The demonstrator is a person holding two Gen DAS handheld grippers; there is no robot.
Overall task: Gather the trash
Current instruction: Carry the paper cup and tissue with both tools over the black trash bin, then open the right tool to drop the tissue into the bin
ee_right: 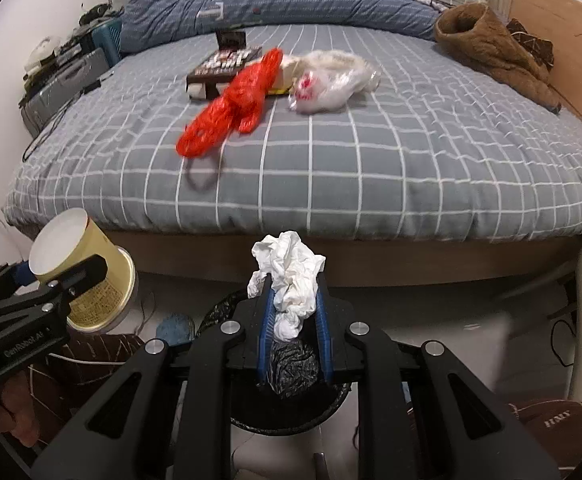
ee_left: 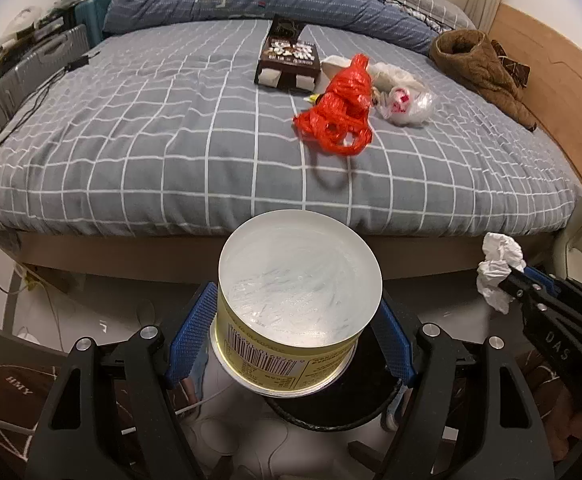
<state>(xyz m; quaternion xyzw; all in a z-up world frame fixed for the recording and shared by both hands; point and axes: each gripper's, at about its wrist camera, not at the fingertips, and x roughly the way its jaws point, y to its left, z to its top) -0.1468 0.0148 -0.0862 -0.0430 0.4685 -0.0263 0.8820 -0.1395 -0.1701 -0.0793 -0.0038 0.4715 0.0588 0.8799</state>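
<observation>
glossy paper cup, crumpled tissue, shiny red plastic bag.

My yellow cup shows its white inside; my tissue is white. On the grey, white-checked bed lies a red bag.

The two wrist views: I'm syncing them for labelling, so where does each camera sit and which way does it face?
Left wrist: behind the left claw, angled down at the bed; shows its fingers gripping a yellow cup.
Right wrist: behind the right claw, facing likewise; its fingers pinch a crumpled tissue above a black-lined trash bin.
Shared: bed, red plastic bag, each other's claw.
</observation>
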